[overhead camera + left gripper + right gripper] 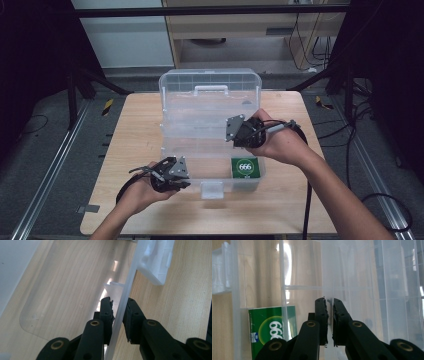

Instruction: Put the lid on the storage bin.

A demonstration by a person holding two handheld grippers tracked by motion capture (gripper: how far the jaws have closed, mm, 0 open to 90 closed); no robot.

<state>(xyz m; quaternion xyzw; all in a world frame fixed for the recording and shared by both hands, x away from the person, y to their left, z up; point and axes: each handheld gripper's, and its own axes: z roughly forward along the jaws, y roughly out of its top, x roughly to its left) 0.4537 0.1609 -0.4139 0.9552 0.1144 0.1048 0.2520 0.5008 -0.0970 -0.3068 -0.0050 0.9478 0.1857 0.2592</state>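
On the table, high view: a clear plastic box [210, 130] stands open on the wooden table [290, 210], its lid upright at the far side; the left gripper [184, 176] sits at the box's near-left front wall; the right gripper [234, 131] reaches over the box's right part; a green packet [245, 167] marked 666 lies in the near-right compartment.
Left gripper view: jaws pinch the box's thin clear wall [122, 307], one jaw inside, one outside; a white latch [156, 262] lies farther along the wall.
Right gripper view: jaws nearly pressed together, gripping a thin clear partition [330, 302]; the green packet lies to their left.
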